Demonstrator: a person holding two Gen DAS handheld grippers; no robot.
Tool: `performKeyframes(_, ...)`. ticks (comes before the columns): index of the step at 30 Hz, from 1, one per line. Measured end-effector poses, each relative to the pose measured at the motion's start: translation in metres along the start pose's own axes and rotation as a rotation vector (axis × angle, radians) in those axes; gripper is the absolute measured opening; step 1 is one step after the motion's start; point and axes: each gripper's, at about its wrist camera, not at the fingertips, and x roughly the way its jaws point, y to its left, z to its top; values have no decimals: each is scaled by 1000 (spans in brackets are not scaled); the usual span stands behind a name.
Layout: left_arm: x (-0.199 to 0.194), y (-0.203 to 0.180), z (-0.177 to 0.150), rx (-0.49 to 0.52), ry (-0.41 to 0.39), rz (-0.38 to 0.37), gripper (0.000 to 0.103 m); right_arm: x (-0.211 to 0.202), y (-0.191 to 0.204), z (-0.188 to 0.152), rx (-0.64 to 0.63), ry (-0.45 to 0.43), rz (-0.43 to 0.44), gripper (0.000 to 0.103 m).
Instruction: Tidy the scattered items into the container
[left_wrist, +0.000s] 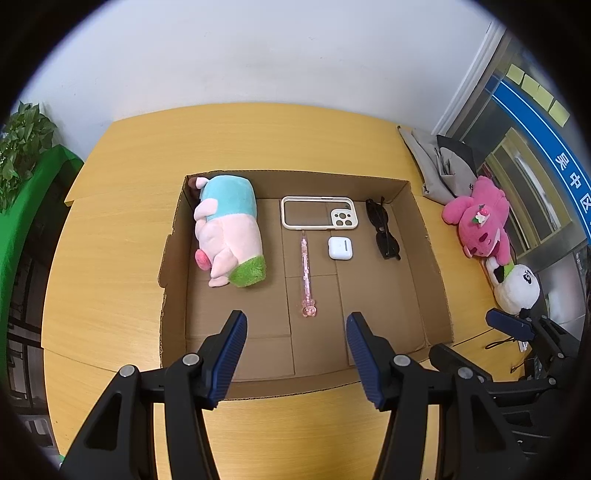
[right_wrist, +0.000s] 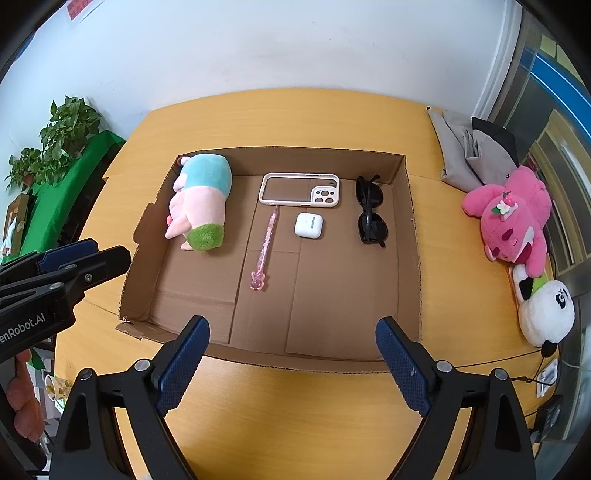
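While both grippers hang over the near edge, the shallow brown cardboard box (right_wrist: 406, 236) lies open-topped on the yellow wood-grain table (right_wrist: 295, 413). Left gripper (left_wrist: 297, 354): jaws released, nothing between. Right gripper (right_wrist: 293, 363): jaws released, empty.

Inside the box:
- pink, blue and green plush toy (right_wrist: 201, 199) against the wall at 9 o'clock
- cream phone case (right_wrist: 299, 189) at 12
- white earbud case (right_wrist: 308, 224) and pink translucent pen (right_wrist: 265, 249) near centre
- black sunglasses (right_wrist: 370, 214) toward 2

Box floor from 4 to 7 o'clock is bare. Off the box at 3 o'clock, along the table edge: magenta plush bear (right_wrist: 513, 218), white panda plush (right_wrist: 546, 314), grey folded cloth (right_wrist: 465, 147). White wall behind; potted green plant (right_wrist: 55, 144) at 10.
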Motion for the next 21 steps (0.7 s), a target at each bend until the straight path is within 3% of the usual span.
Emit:
performKeyframes(5,0,-3,0,5,3,1,55,0,-1,-1,4,-1,0,94)
performKeyframes(11,3,2,0,-61,21,-86,55,2,-3,-1,9,0,1,94)
performKeyframes(12,4,5,0,-81,23,-119,58,2,-4,-1,8,1,2,94)
performKeyframes(13,4,6,0,-94,26,-142,68,2,-3,-1,7,1,3,94)
performKeyframes(15,3,8,0,-111,14,-166,81,1,-3,-1,8,1,3,94)
performKeyframes(21,2,9,1,-130,0,-148,82,3,-5,0,12,3,0,94)
